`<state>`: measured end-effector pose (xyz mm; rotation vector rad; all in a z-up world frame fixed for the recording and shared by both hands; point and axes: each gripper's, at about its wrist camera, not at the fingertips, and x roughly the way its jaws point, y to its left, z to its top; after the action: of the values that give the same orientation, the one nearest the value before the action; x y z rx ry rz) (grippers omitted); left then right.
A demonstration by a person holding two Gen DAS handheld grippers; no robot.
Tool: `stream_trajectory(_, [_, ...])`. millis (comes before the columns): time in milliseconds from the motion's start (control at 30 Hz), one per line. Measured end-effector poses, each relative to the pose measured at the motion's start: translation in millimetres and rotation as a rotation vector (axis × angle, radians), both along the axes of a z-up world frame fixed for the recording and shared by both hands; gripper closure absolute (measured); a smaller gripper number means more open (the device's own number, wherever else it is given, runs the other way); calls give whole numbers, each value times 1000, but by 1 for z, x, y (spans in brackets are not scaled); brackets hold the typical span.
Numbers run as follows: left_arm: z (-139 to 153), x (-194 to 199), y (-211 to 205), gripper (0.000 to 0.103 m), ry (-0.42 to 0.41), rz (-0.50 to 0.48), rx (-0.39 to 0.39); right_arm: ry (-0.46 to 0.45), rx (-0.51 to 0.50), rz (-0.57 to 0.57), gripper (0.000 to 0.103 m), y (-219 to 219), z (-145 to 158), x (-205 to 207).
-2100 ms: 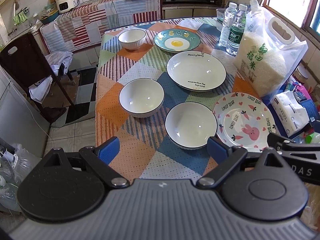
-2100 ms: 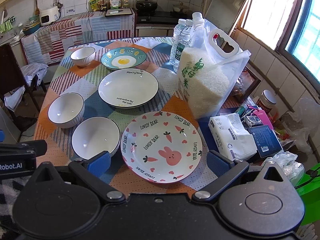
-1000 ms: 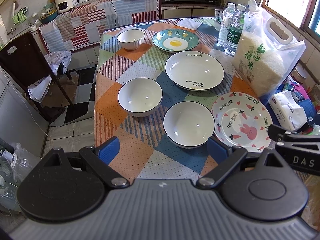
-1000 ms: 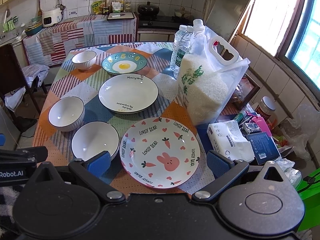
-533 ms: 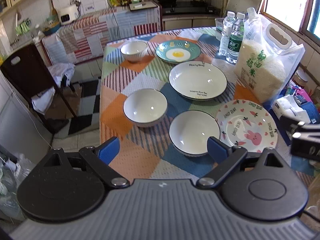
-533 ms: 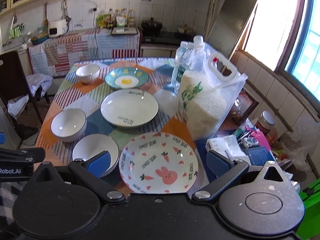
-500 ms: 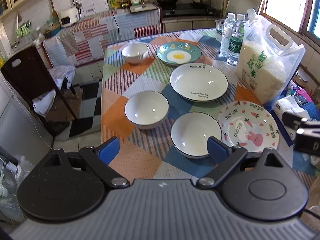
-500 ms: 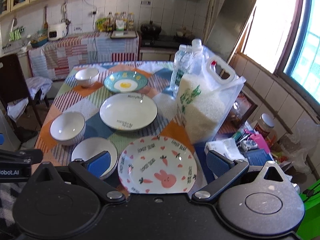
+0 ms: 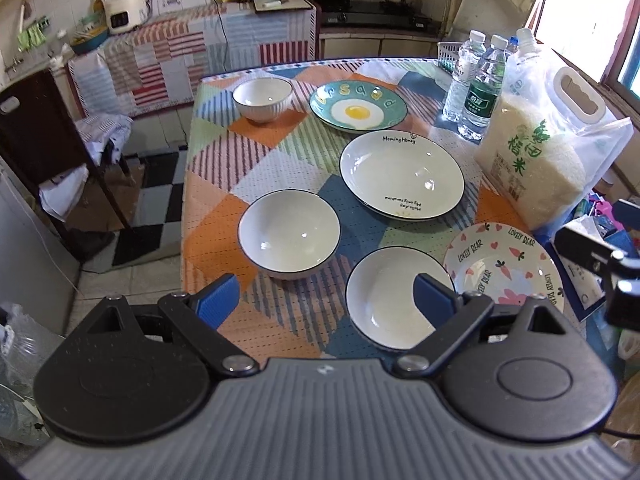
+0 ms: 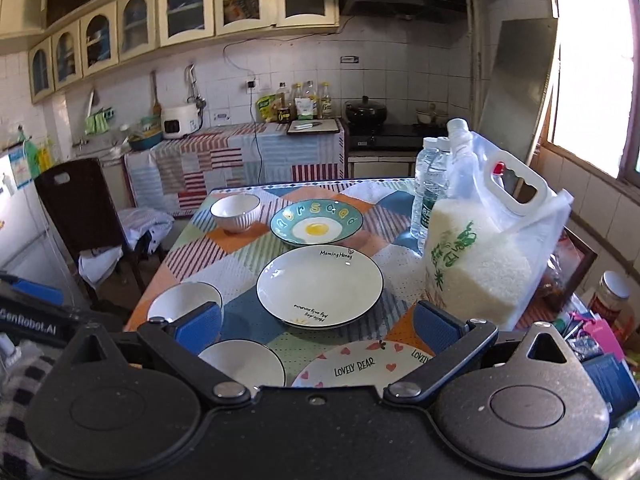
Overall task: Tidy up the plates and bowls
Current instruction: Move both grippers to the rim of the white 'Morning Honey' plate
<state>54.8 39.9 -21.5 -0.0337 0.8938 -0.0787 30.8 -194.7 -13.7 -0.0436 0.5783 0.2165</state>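
The left gripper (image 9: 326,294) hangs above the near edge of the bench (image 9: 280,152), which carries a patchwork cloth of orange, blue and striped panels. Its blue-padded fingers (image 9: 218,295) are spread wide and hold nothing. The right gripper (image 10: 318,322) is likewise above the near edge, its fingers (image 10: 436,326) spread apart and empty.

Task items on the bench:
- A small white ribbed bowl (image 9: 263,95) stands at the far left corner.
- A teal plate with a fried-egg print (image 9: 358,106) lies just beside it to the right.
- A large white shallow plate with a dark rim (image 9: 401,176) lies at mid-bench.
- A white deep bowl with a dark rim (image 9: 289,234) stands left of centre, apart from its neighbours.
- A second white dark-rimmed bowl (image 9: 386,300) stands nearest the left gripper; the right-hand finger overlaps its rim in the left wrist view.
- A pink-and-white plate printed with hearts and carrots (image 9: 506,266) lies at the near right, close beside that bowl; contact between them cannot be confirmed.

Surrounding objects: a clear handled bag of white rice (image 9: 536,152) stands on the right edge, just beyond the printed plate. Clear plastic water bottles (image 9: 472,88) stand behind it. A dark wooden chair (image 9: 40,140) draped with cloth stands left of the bench.
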Motion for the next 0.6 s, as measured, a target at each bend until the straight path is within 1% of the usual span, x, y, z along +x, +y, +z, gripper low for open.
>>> stream_trajectory(267, [-18,53,14,12,34,-25,-49,53,35,41,0,8,-11,39])
stream_trajectory(367, [-23,73,16,18,51,-29,-71,85,38,55,1,10,-14,60])
stream_trajectory(433, [-28,89,17,19,63,-36,-87,100,43,74,2,10,-18,74])
stream_trajectory(533, [-35,115,14,24,82,-56,-84,145,43,86,6,6,-30,102])
stream_trajectory(600, [-42,133,9,31,96,-70,-84,190,58,89,8,2,-42,123])
